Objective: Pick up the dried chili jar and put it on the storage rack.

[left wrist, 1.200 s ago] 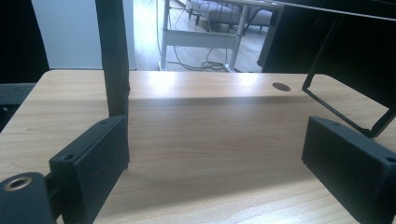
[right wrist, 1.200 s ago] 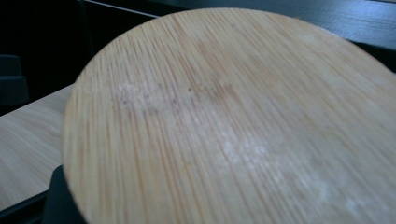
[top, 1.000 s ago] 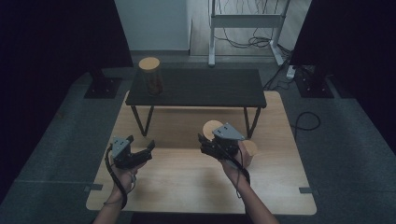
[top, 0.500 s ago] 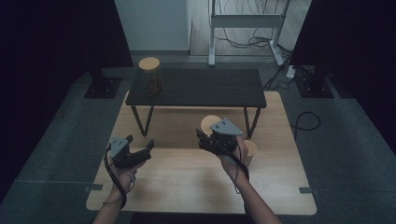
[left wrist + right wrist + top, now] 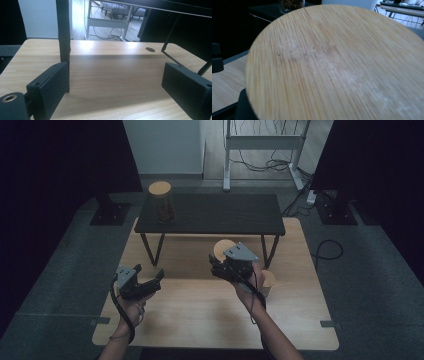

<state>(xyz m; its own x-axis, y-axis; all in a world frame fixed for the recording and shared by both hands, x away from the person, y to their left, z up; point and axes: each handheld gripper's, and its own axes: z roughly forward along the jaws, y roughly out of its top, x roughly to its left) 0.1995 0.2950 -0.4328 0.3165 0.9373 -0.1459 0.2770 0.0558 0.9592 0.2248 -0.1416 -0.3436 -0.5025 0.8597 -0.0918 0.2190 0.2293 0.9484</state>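
Observation:
In the high view my right gripper (image 5: 218, 266) hangs over the middle of the wooden table (image 5: 200, 320), shut on a round bamboo lid (image 5: 223, 248). The lid stands tilted in front of the low black bench (image 5: 215, 212). Seen from the right gripper view, the bamboo lid (image 5: 337, 62) is very close and hides most of the jaws. My left gripper (image 5: 150, 283) is held above the table's left part, open, with nothing between its jaws (image 5: 115, 82). A glass jar (image 5: 161, 203) with a bamboo lid stands on the bench's left end.
A pale round object (image 5: 268, 281) sits on the table beside the right hand, partly hidden by it. The bench's black legs (image 5: 63, 37) stand on the table ahead of the left gripper. Dark stands, cables and a white frame (image 5: 260, 142) lie beyond the table.
The right gripper with the lid has drifted slightly toward the bench. The left gripper has stayed in place.

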